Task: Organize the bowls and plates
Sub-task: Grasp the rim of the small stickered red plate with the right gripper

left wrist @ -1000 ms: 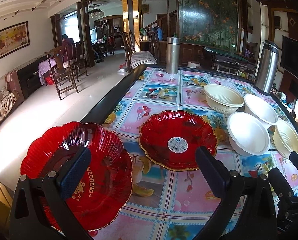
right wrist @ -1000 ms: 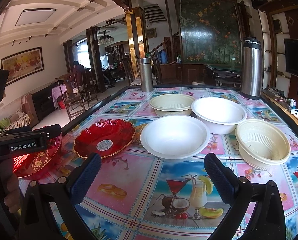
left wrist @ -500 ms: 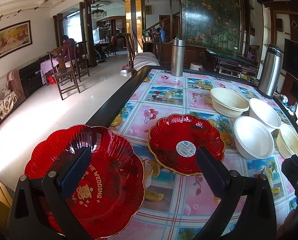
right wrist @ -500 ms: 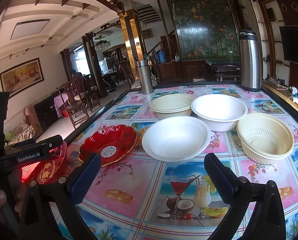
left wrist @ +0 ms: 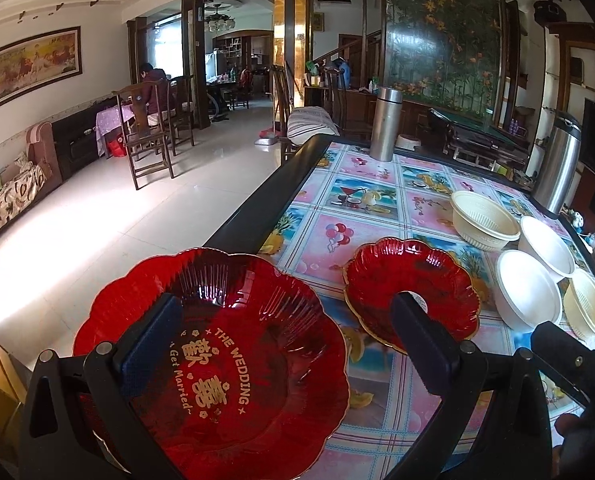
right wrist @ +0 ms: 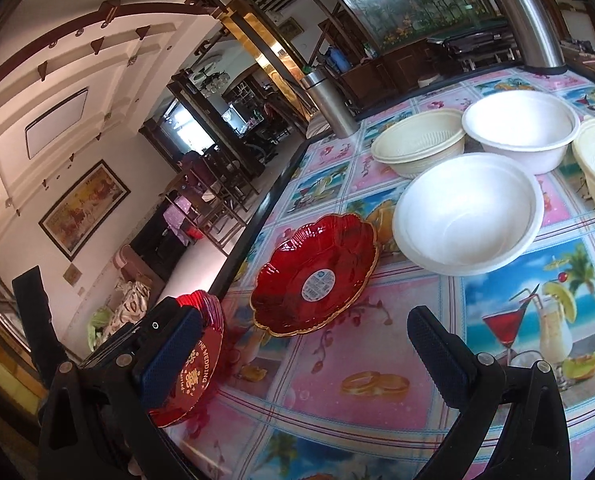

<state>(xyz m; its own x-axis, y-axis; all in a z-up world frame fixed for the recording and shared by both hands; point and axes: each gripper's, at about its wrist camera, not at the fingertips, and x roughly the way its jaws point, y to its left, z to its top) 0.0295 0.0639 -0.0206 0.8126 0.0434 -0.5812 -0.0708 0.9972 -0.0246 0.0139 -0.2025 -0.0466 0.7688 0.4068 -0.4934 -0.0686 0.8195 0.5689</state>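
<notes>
I am looking at the red wedding plate (left wrist: 225,360) sitting tilted right at my left gripper (left wrist: 289,344), its near rim under the left finger (left wrist: 149,344); the fingers are standing wide apart, and I cannot tell whether anything is bearing the plate. Just ahead and to the right of that gripper, the second red plate (left wrist: 411,288) is lying flat on the patterned table (left wrist: 377,204), with two white bowls (left wrist: 527,294) and two cream colander bowls (left wrist: 483,220) clustered beyond it. My right gripper (right wrist: 301,352) is hanging released over the table, holding nothing, with the flat red plate straight ahead of it.
</notes>
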